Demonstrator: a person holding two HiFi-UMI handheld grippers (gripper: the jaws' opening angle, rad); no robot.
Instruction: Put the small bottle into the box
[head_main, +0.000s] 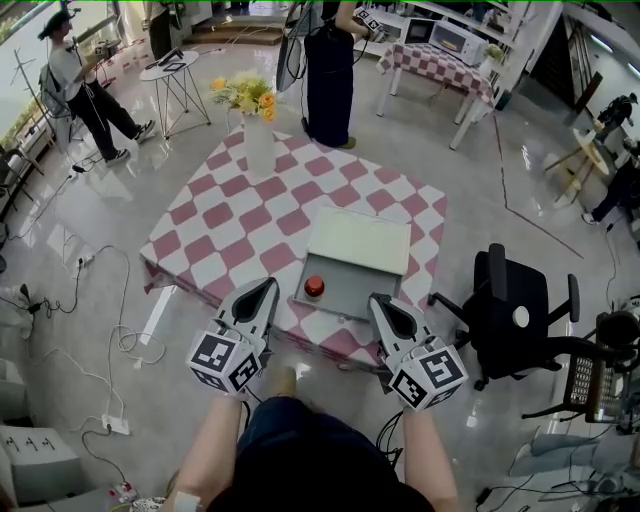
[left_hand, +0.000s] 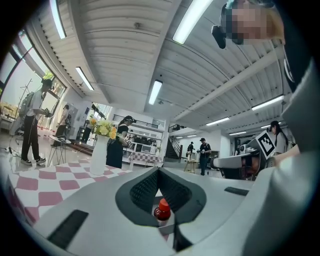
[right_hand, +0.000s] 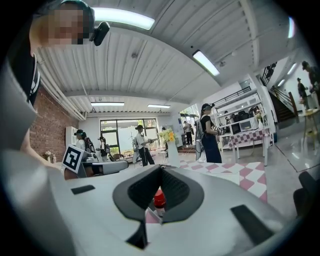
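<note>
On the checked table (head_main: 250, 222), with a flower vase (head_main: 258, 146) at its far side and a chair (head_main: 512, 300) at right, the bottle (head_main: 314, 287) stood inside the open box (head_main: 348, 292), our left gripper (head_main: 269, 287) and right gripper (head_main: 379, 301) beside it, jaws closed on nothing.
</note>
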